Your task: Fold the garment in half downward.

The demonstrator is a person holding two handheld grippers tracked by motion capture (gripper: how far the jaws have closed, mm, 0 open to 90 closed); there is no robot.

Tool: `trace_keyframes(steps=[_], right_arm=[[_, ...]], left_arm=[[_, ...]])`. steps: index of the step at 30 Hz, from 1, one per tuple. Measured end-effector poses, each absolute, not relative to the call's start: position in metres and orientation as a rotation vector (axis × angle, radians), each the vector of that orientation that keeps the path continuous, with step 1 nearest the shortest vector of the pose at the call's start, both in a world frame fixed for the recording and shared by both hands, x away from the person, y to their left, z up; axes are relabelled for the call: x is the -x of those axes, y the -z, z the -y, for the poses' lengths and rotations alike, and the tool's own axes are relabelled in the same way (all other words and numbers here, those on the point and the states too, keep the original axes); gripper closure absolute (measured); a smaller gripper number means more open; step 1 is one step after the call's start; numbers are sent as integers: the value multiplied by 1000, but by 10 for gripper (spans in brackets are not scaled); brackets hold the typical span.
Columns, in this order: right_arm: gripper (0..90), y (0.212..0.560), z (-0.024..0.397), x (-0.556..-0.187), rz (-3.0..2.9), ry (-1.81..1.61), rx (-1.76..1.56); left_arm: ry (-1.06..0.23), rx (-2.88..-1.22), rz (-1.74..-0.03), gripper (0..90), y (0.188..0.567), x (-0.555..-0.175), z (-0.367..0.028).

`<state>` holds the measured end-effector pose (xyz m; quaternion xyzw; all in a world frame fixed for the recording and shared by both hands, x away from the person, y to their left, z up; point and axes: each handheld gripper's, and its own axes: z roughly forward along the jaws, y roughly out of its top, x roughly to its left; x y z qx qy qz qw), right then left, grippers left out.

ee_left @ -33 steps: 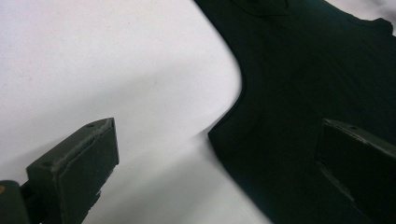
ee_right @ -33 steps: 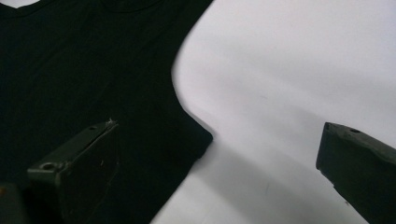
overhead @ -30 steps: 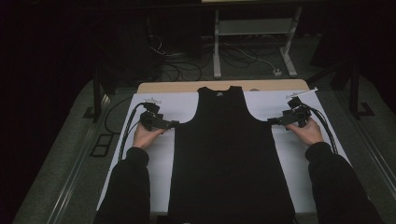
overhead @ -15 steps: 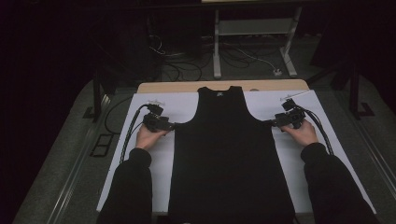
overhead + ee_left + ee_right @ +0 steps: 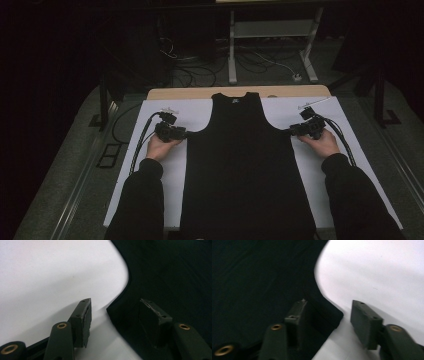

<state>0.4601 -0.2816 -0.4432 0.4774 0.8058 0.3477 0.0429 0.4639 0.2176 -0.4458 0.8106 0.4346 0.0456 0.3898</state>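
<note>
- High view: a black vest (image 5: 247,170) lies flat on a white sheet (image 5: 170,180), neck towards the far edge of the table (image 5: 200,93). The left gripper (image 5: 181,133) sits at the vest's left underarm corner and the right gripper (image 5: 295,131) at the right one — both have come in from just outside the fabric since a second ago, and the hands have hardly shifted otherwise.
- Left gripper view: the jaws have just been closing and now stand about half apart. One finger (image 5: 83,320) rests on the white sheet, the other (image 5: 153,320) over the black cloth, so the vest's underarm corner (image 5: 117,312) lies between them. The pads do not yet press on it.
- Right gripper view: much the same, mirrored. The jaws have just been closing, one finger (image 5: 295,317) over the cloth and the other (image 5: 365,321) on the sheet, with the corner (image 5: 332,315) in the gap — not yet pinched, as far as the slightly blurred picture tells.
- What it means: both sides look set for a matched pinch at the underarms, likely the start of a fold or lift. The grip itself is not yet made.
</note>
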Motion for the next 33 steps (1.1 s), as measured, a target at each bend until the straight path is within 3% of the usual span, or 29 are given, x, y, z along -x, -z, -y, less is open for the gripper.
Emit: trace_keyframes(steps=[4, 11, 22, 25, 33], right_arm=[[560, 444, 280, -460, -2454, -1039, -1462], [589, 445, 279, -460, -2452, -1064, -1469], [814, 447, 272, -457, -2437, -1046, -1453], [826, 447, 274, -456, -2433, -1068, -1462], [833, 441, 283, -453, -2402, -1182, -1497]], left_arm=[[-117, -2058, -1107, 477, 446, -464, -217], [-84, -2046, -1080, 550, 448, -463, -211], [-170, -2119, -1071, 838, 445, -458, -200], [-208, -2122, -1073, 867, 442, -456, -200], [-167, -1974, -1120, 872, 441, -449, -207]])
